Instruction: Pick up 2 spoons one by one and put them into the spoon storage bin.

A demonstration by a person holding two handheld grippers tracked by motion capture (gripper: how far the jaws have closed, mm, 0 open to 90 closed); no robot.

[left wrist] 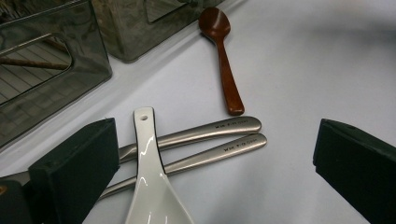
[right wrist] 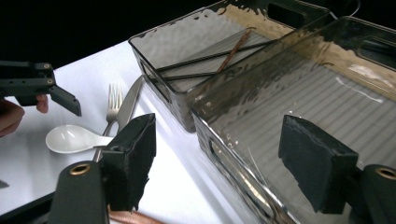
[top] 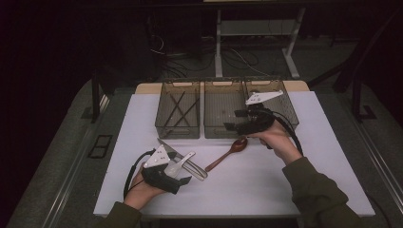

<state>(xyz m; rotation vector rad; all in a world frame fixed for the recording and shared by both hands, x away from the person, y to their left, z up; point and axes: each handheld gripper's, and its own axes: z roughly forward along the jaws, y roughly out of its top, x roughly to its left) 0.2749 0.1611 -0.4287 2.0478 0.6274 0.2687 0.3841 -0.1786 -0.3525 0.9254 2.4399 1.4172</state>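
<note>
High view places the work at a sorting stage: cutlery lies loose on the white bench [top: 142, 114] in front of three smoked plastic bins, and the left bin [top: 178, 109] already holds thin dark chopsticks [top: 177, 108]. The right tool [top: 231, 119] hangs over the near wall of the middle bin [top: 222, 111], jaws spread with nothing between them; the brown wooden spoon [top: 227, 153] lies on the bench just below it, bowl toward the bins. The left tool [top: 186, 176] rests low at the near left, jaws also spread and empty, aimed over the white ceramic spoon [left wrist: 152, 182], which lies across two steel handles [left wrist: 212, 137]. In the right gripper view a fork [right wrist: 112, 108] and a knife [right wrist: 131, 100] prove to be those steel pieces. Judged from this layout, the step in hand is selection of the next utensil. The next move probably calls for lowering one tool squarely over a single handle, closing across its narrow width, and lifting clear without dragging the stacked neighbours.
</note>
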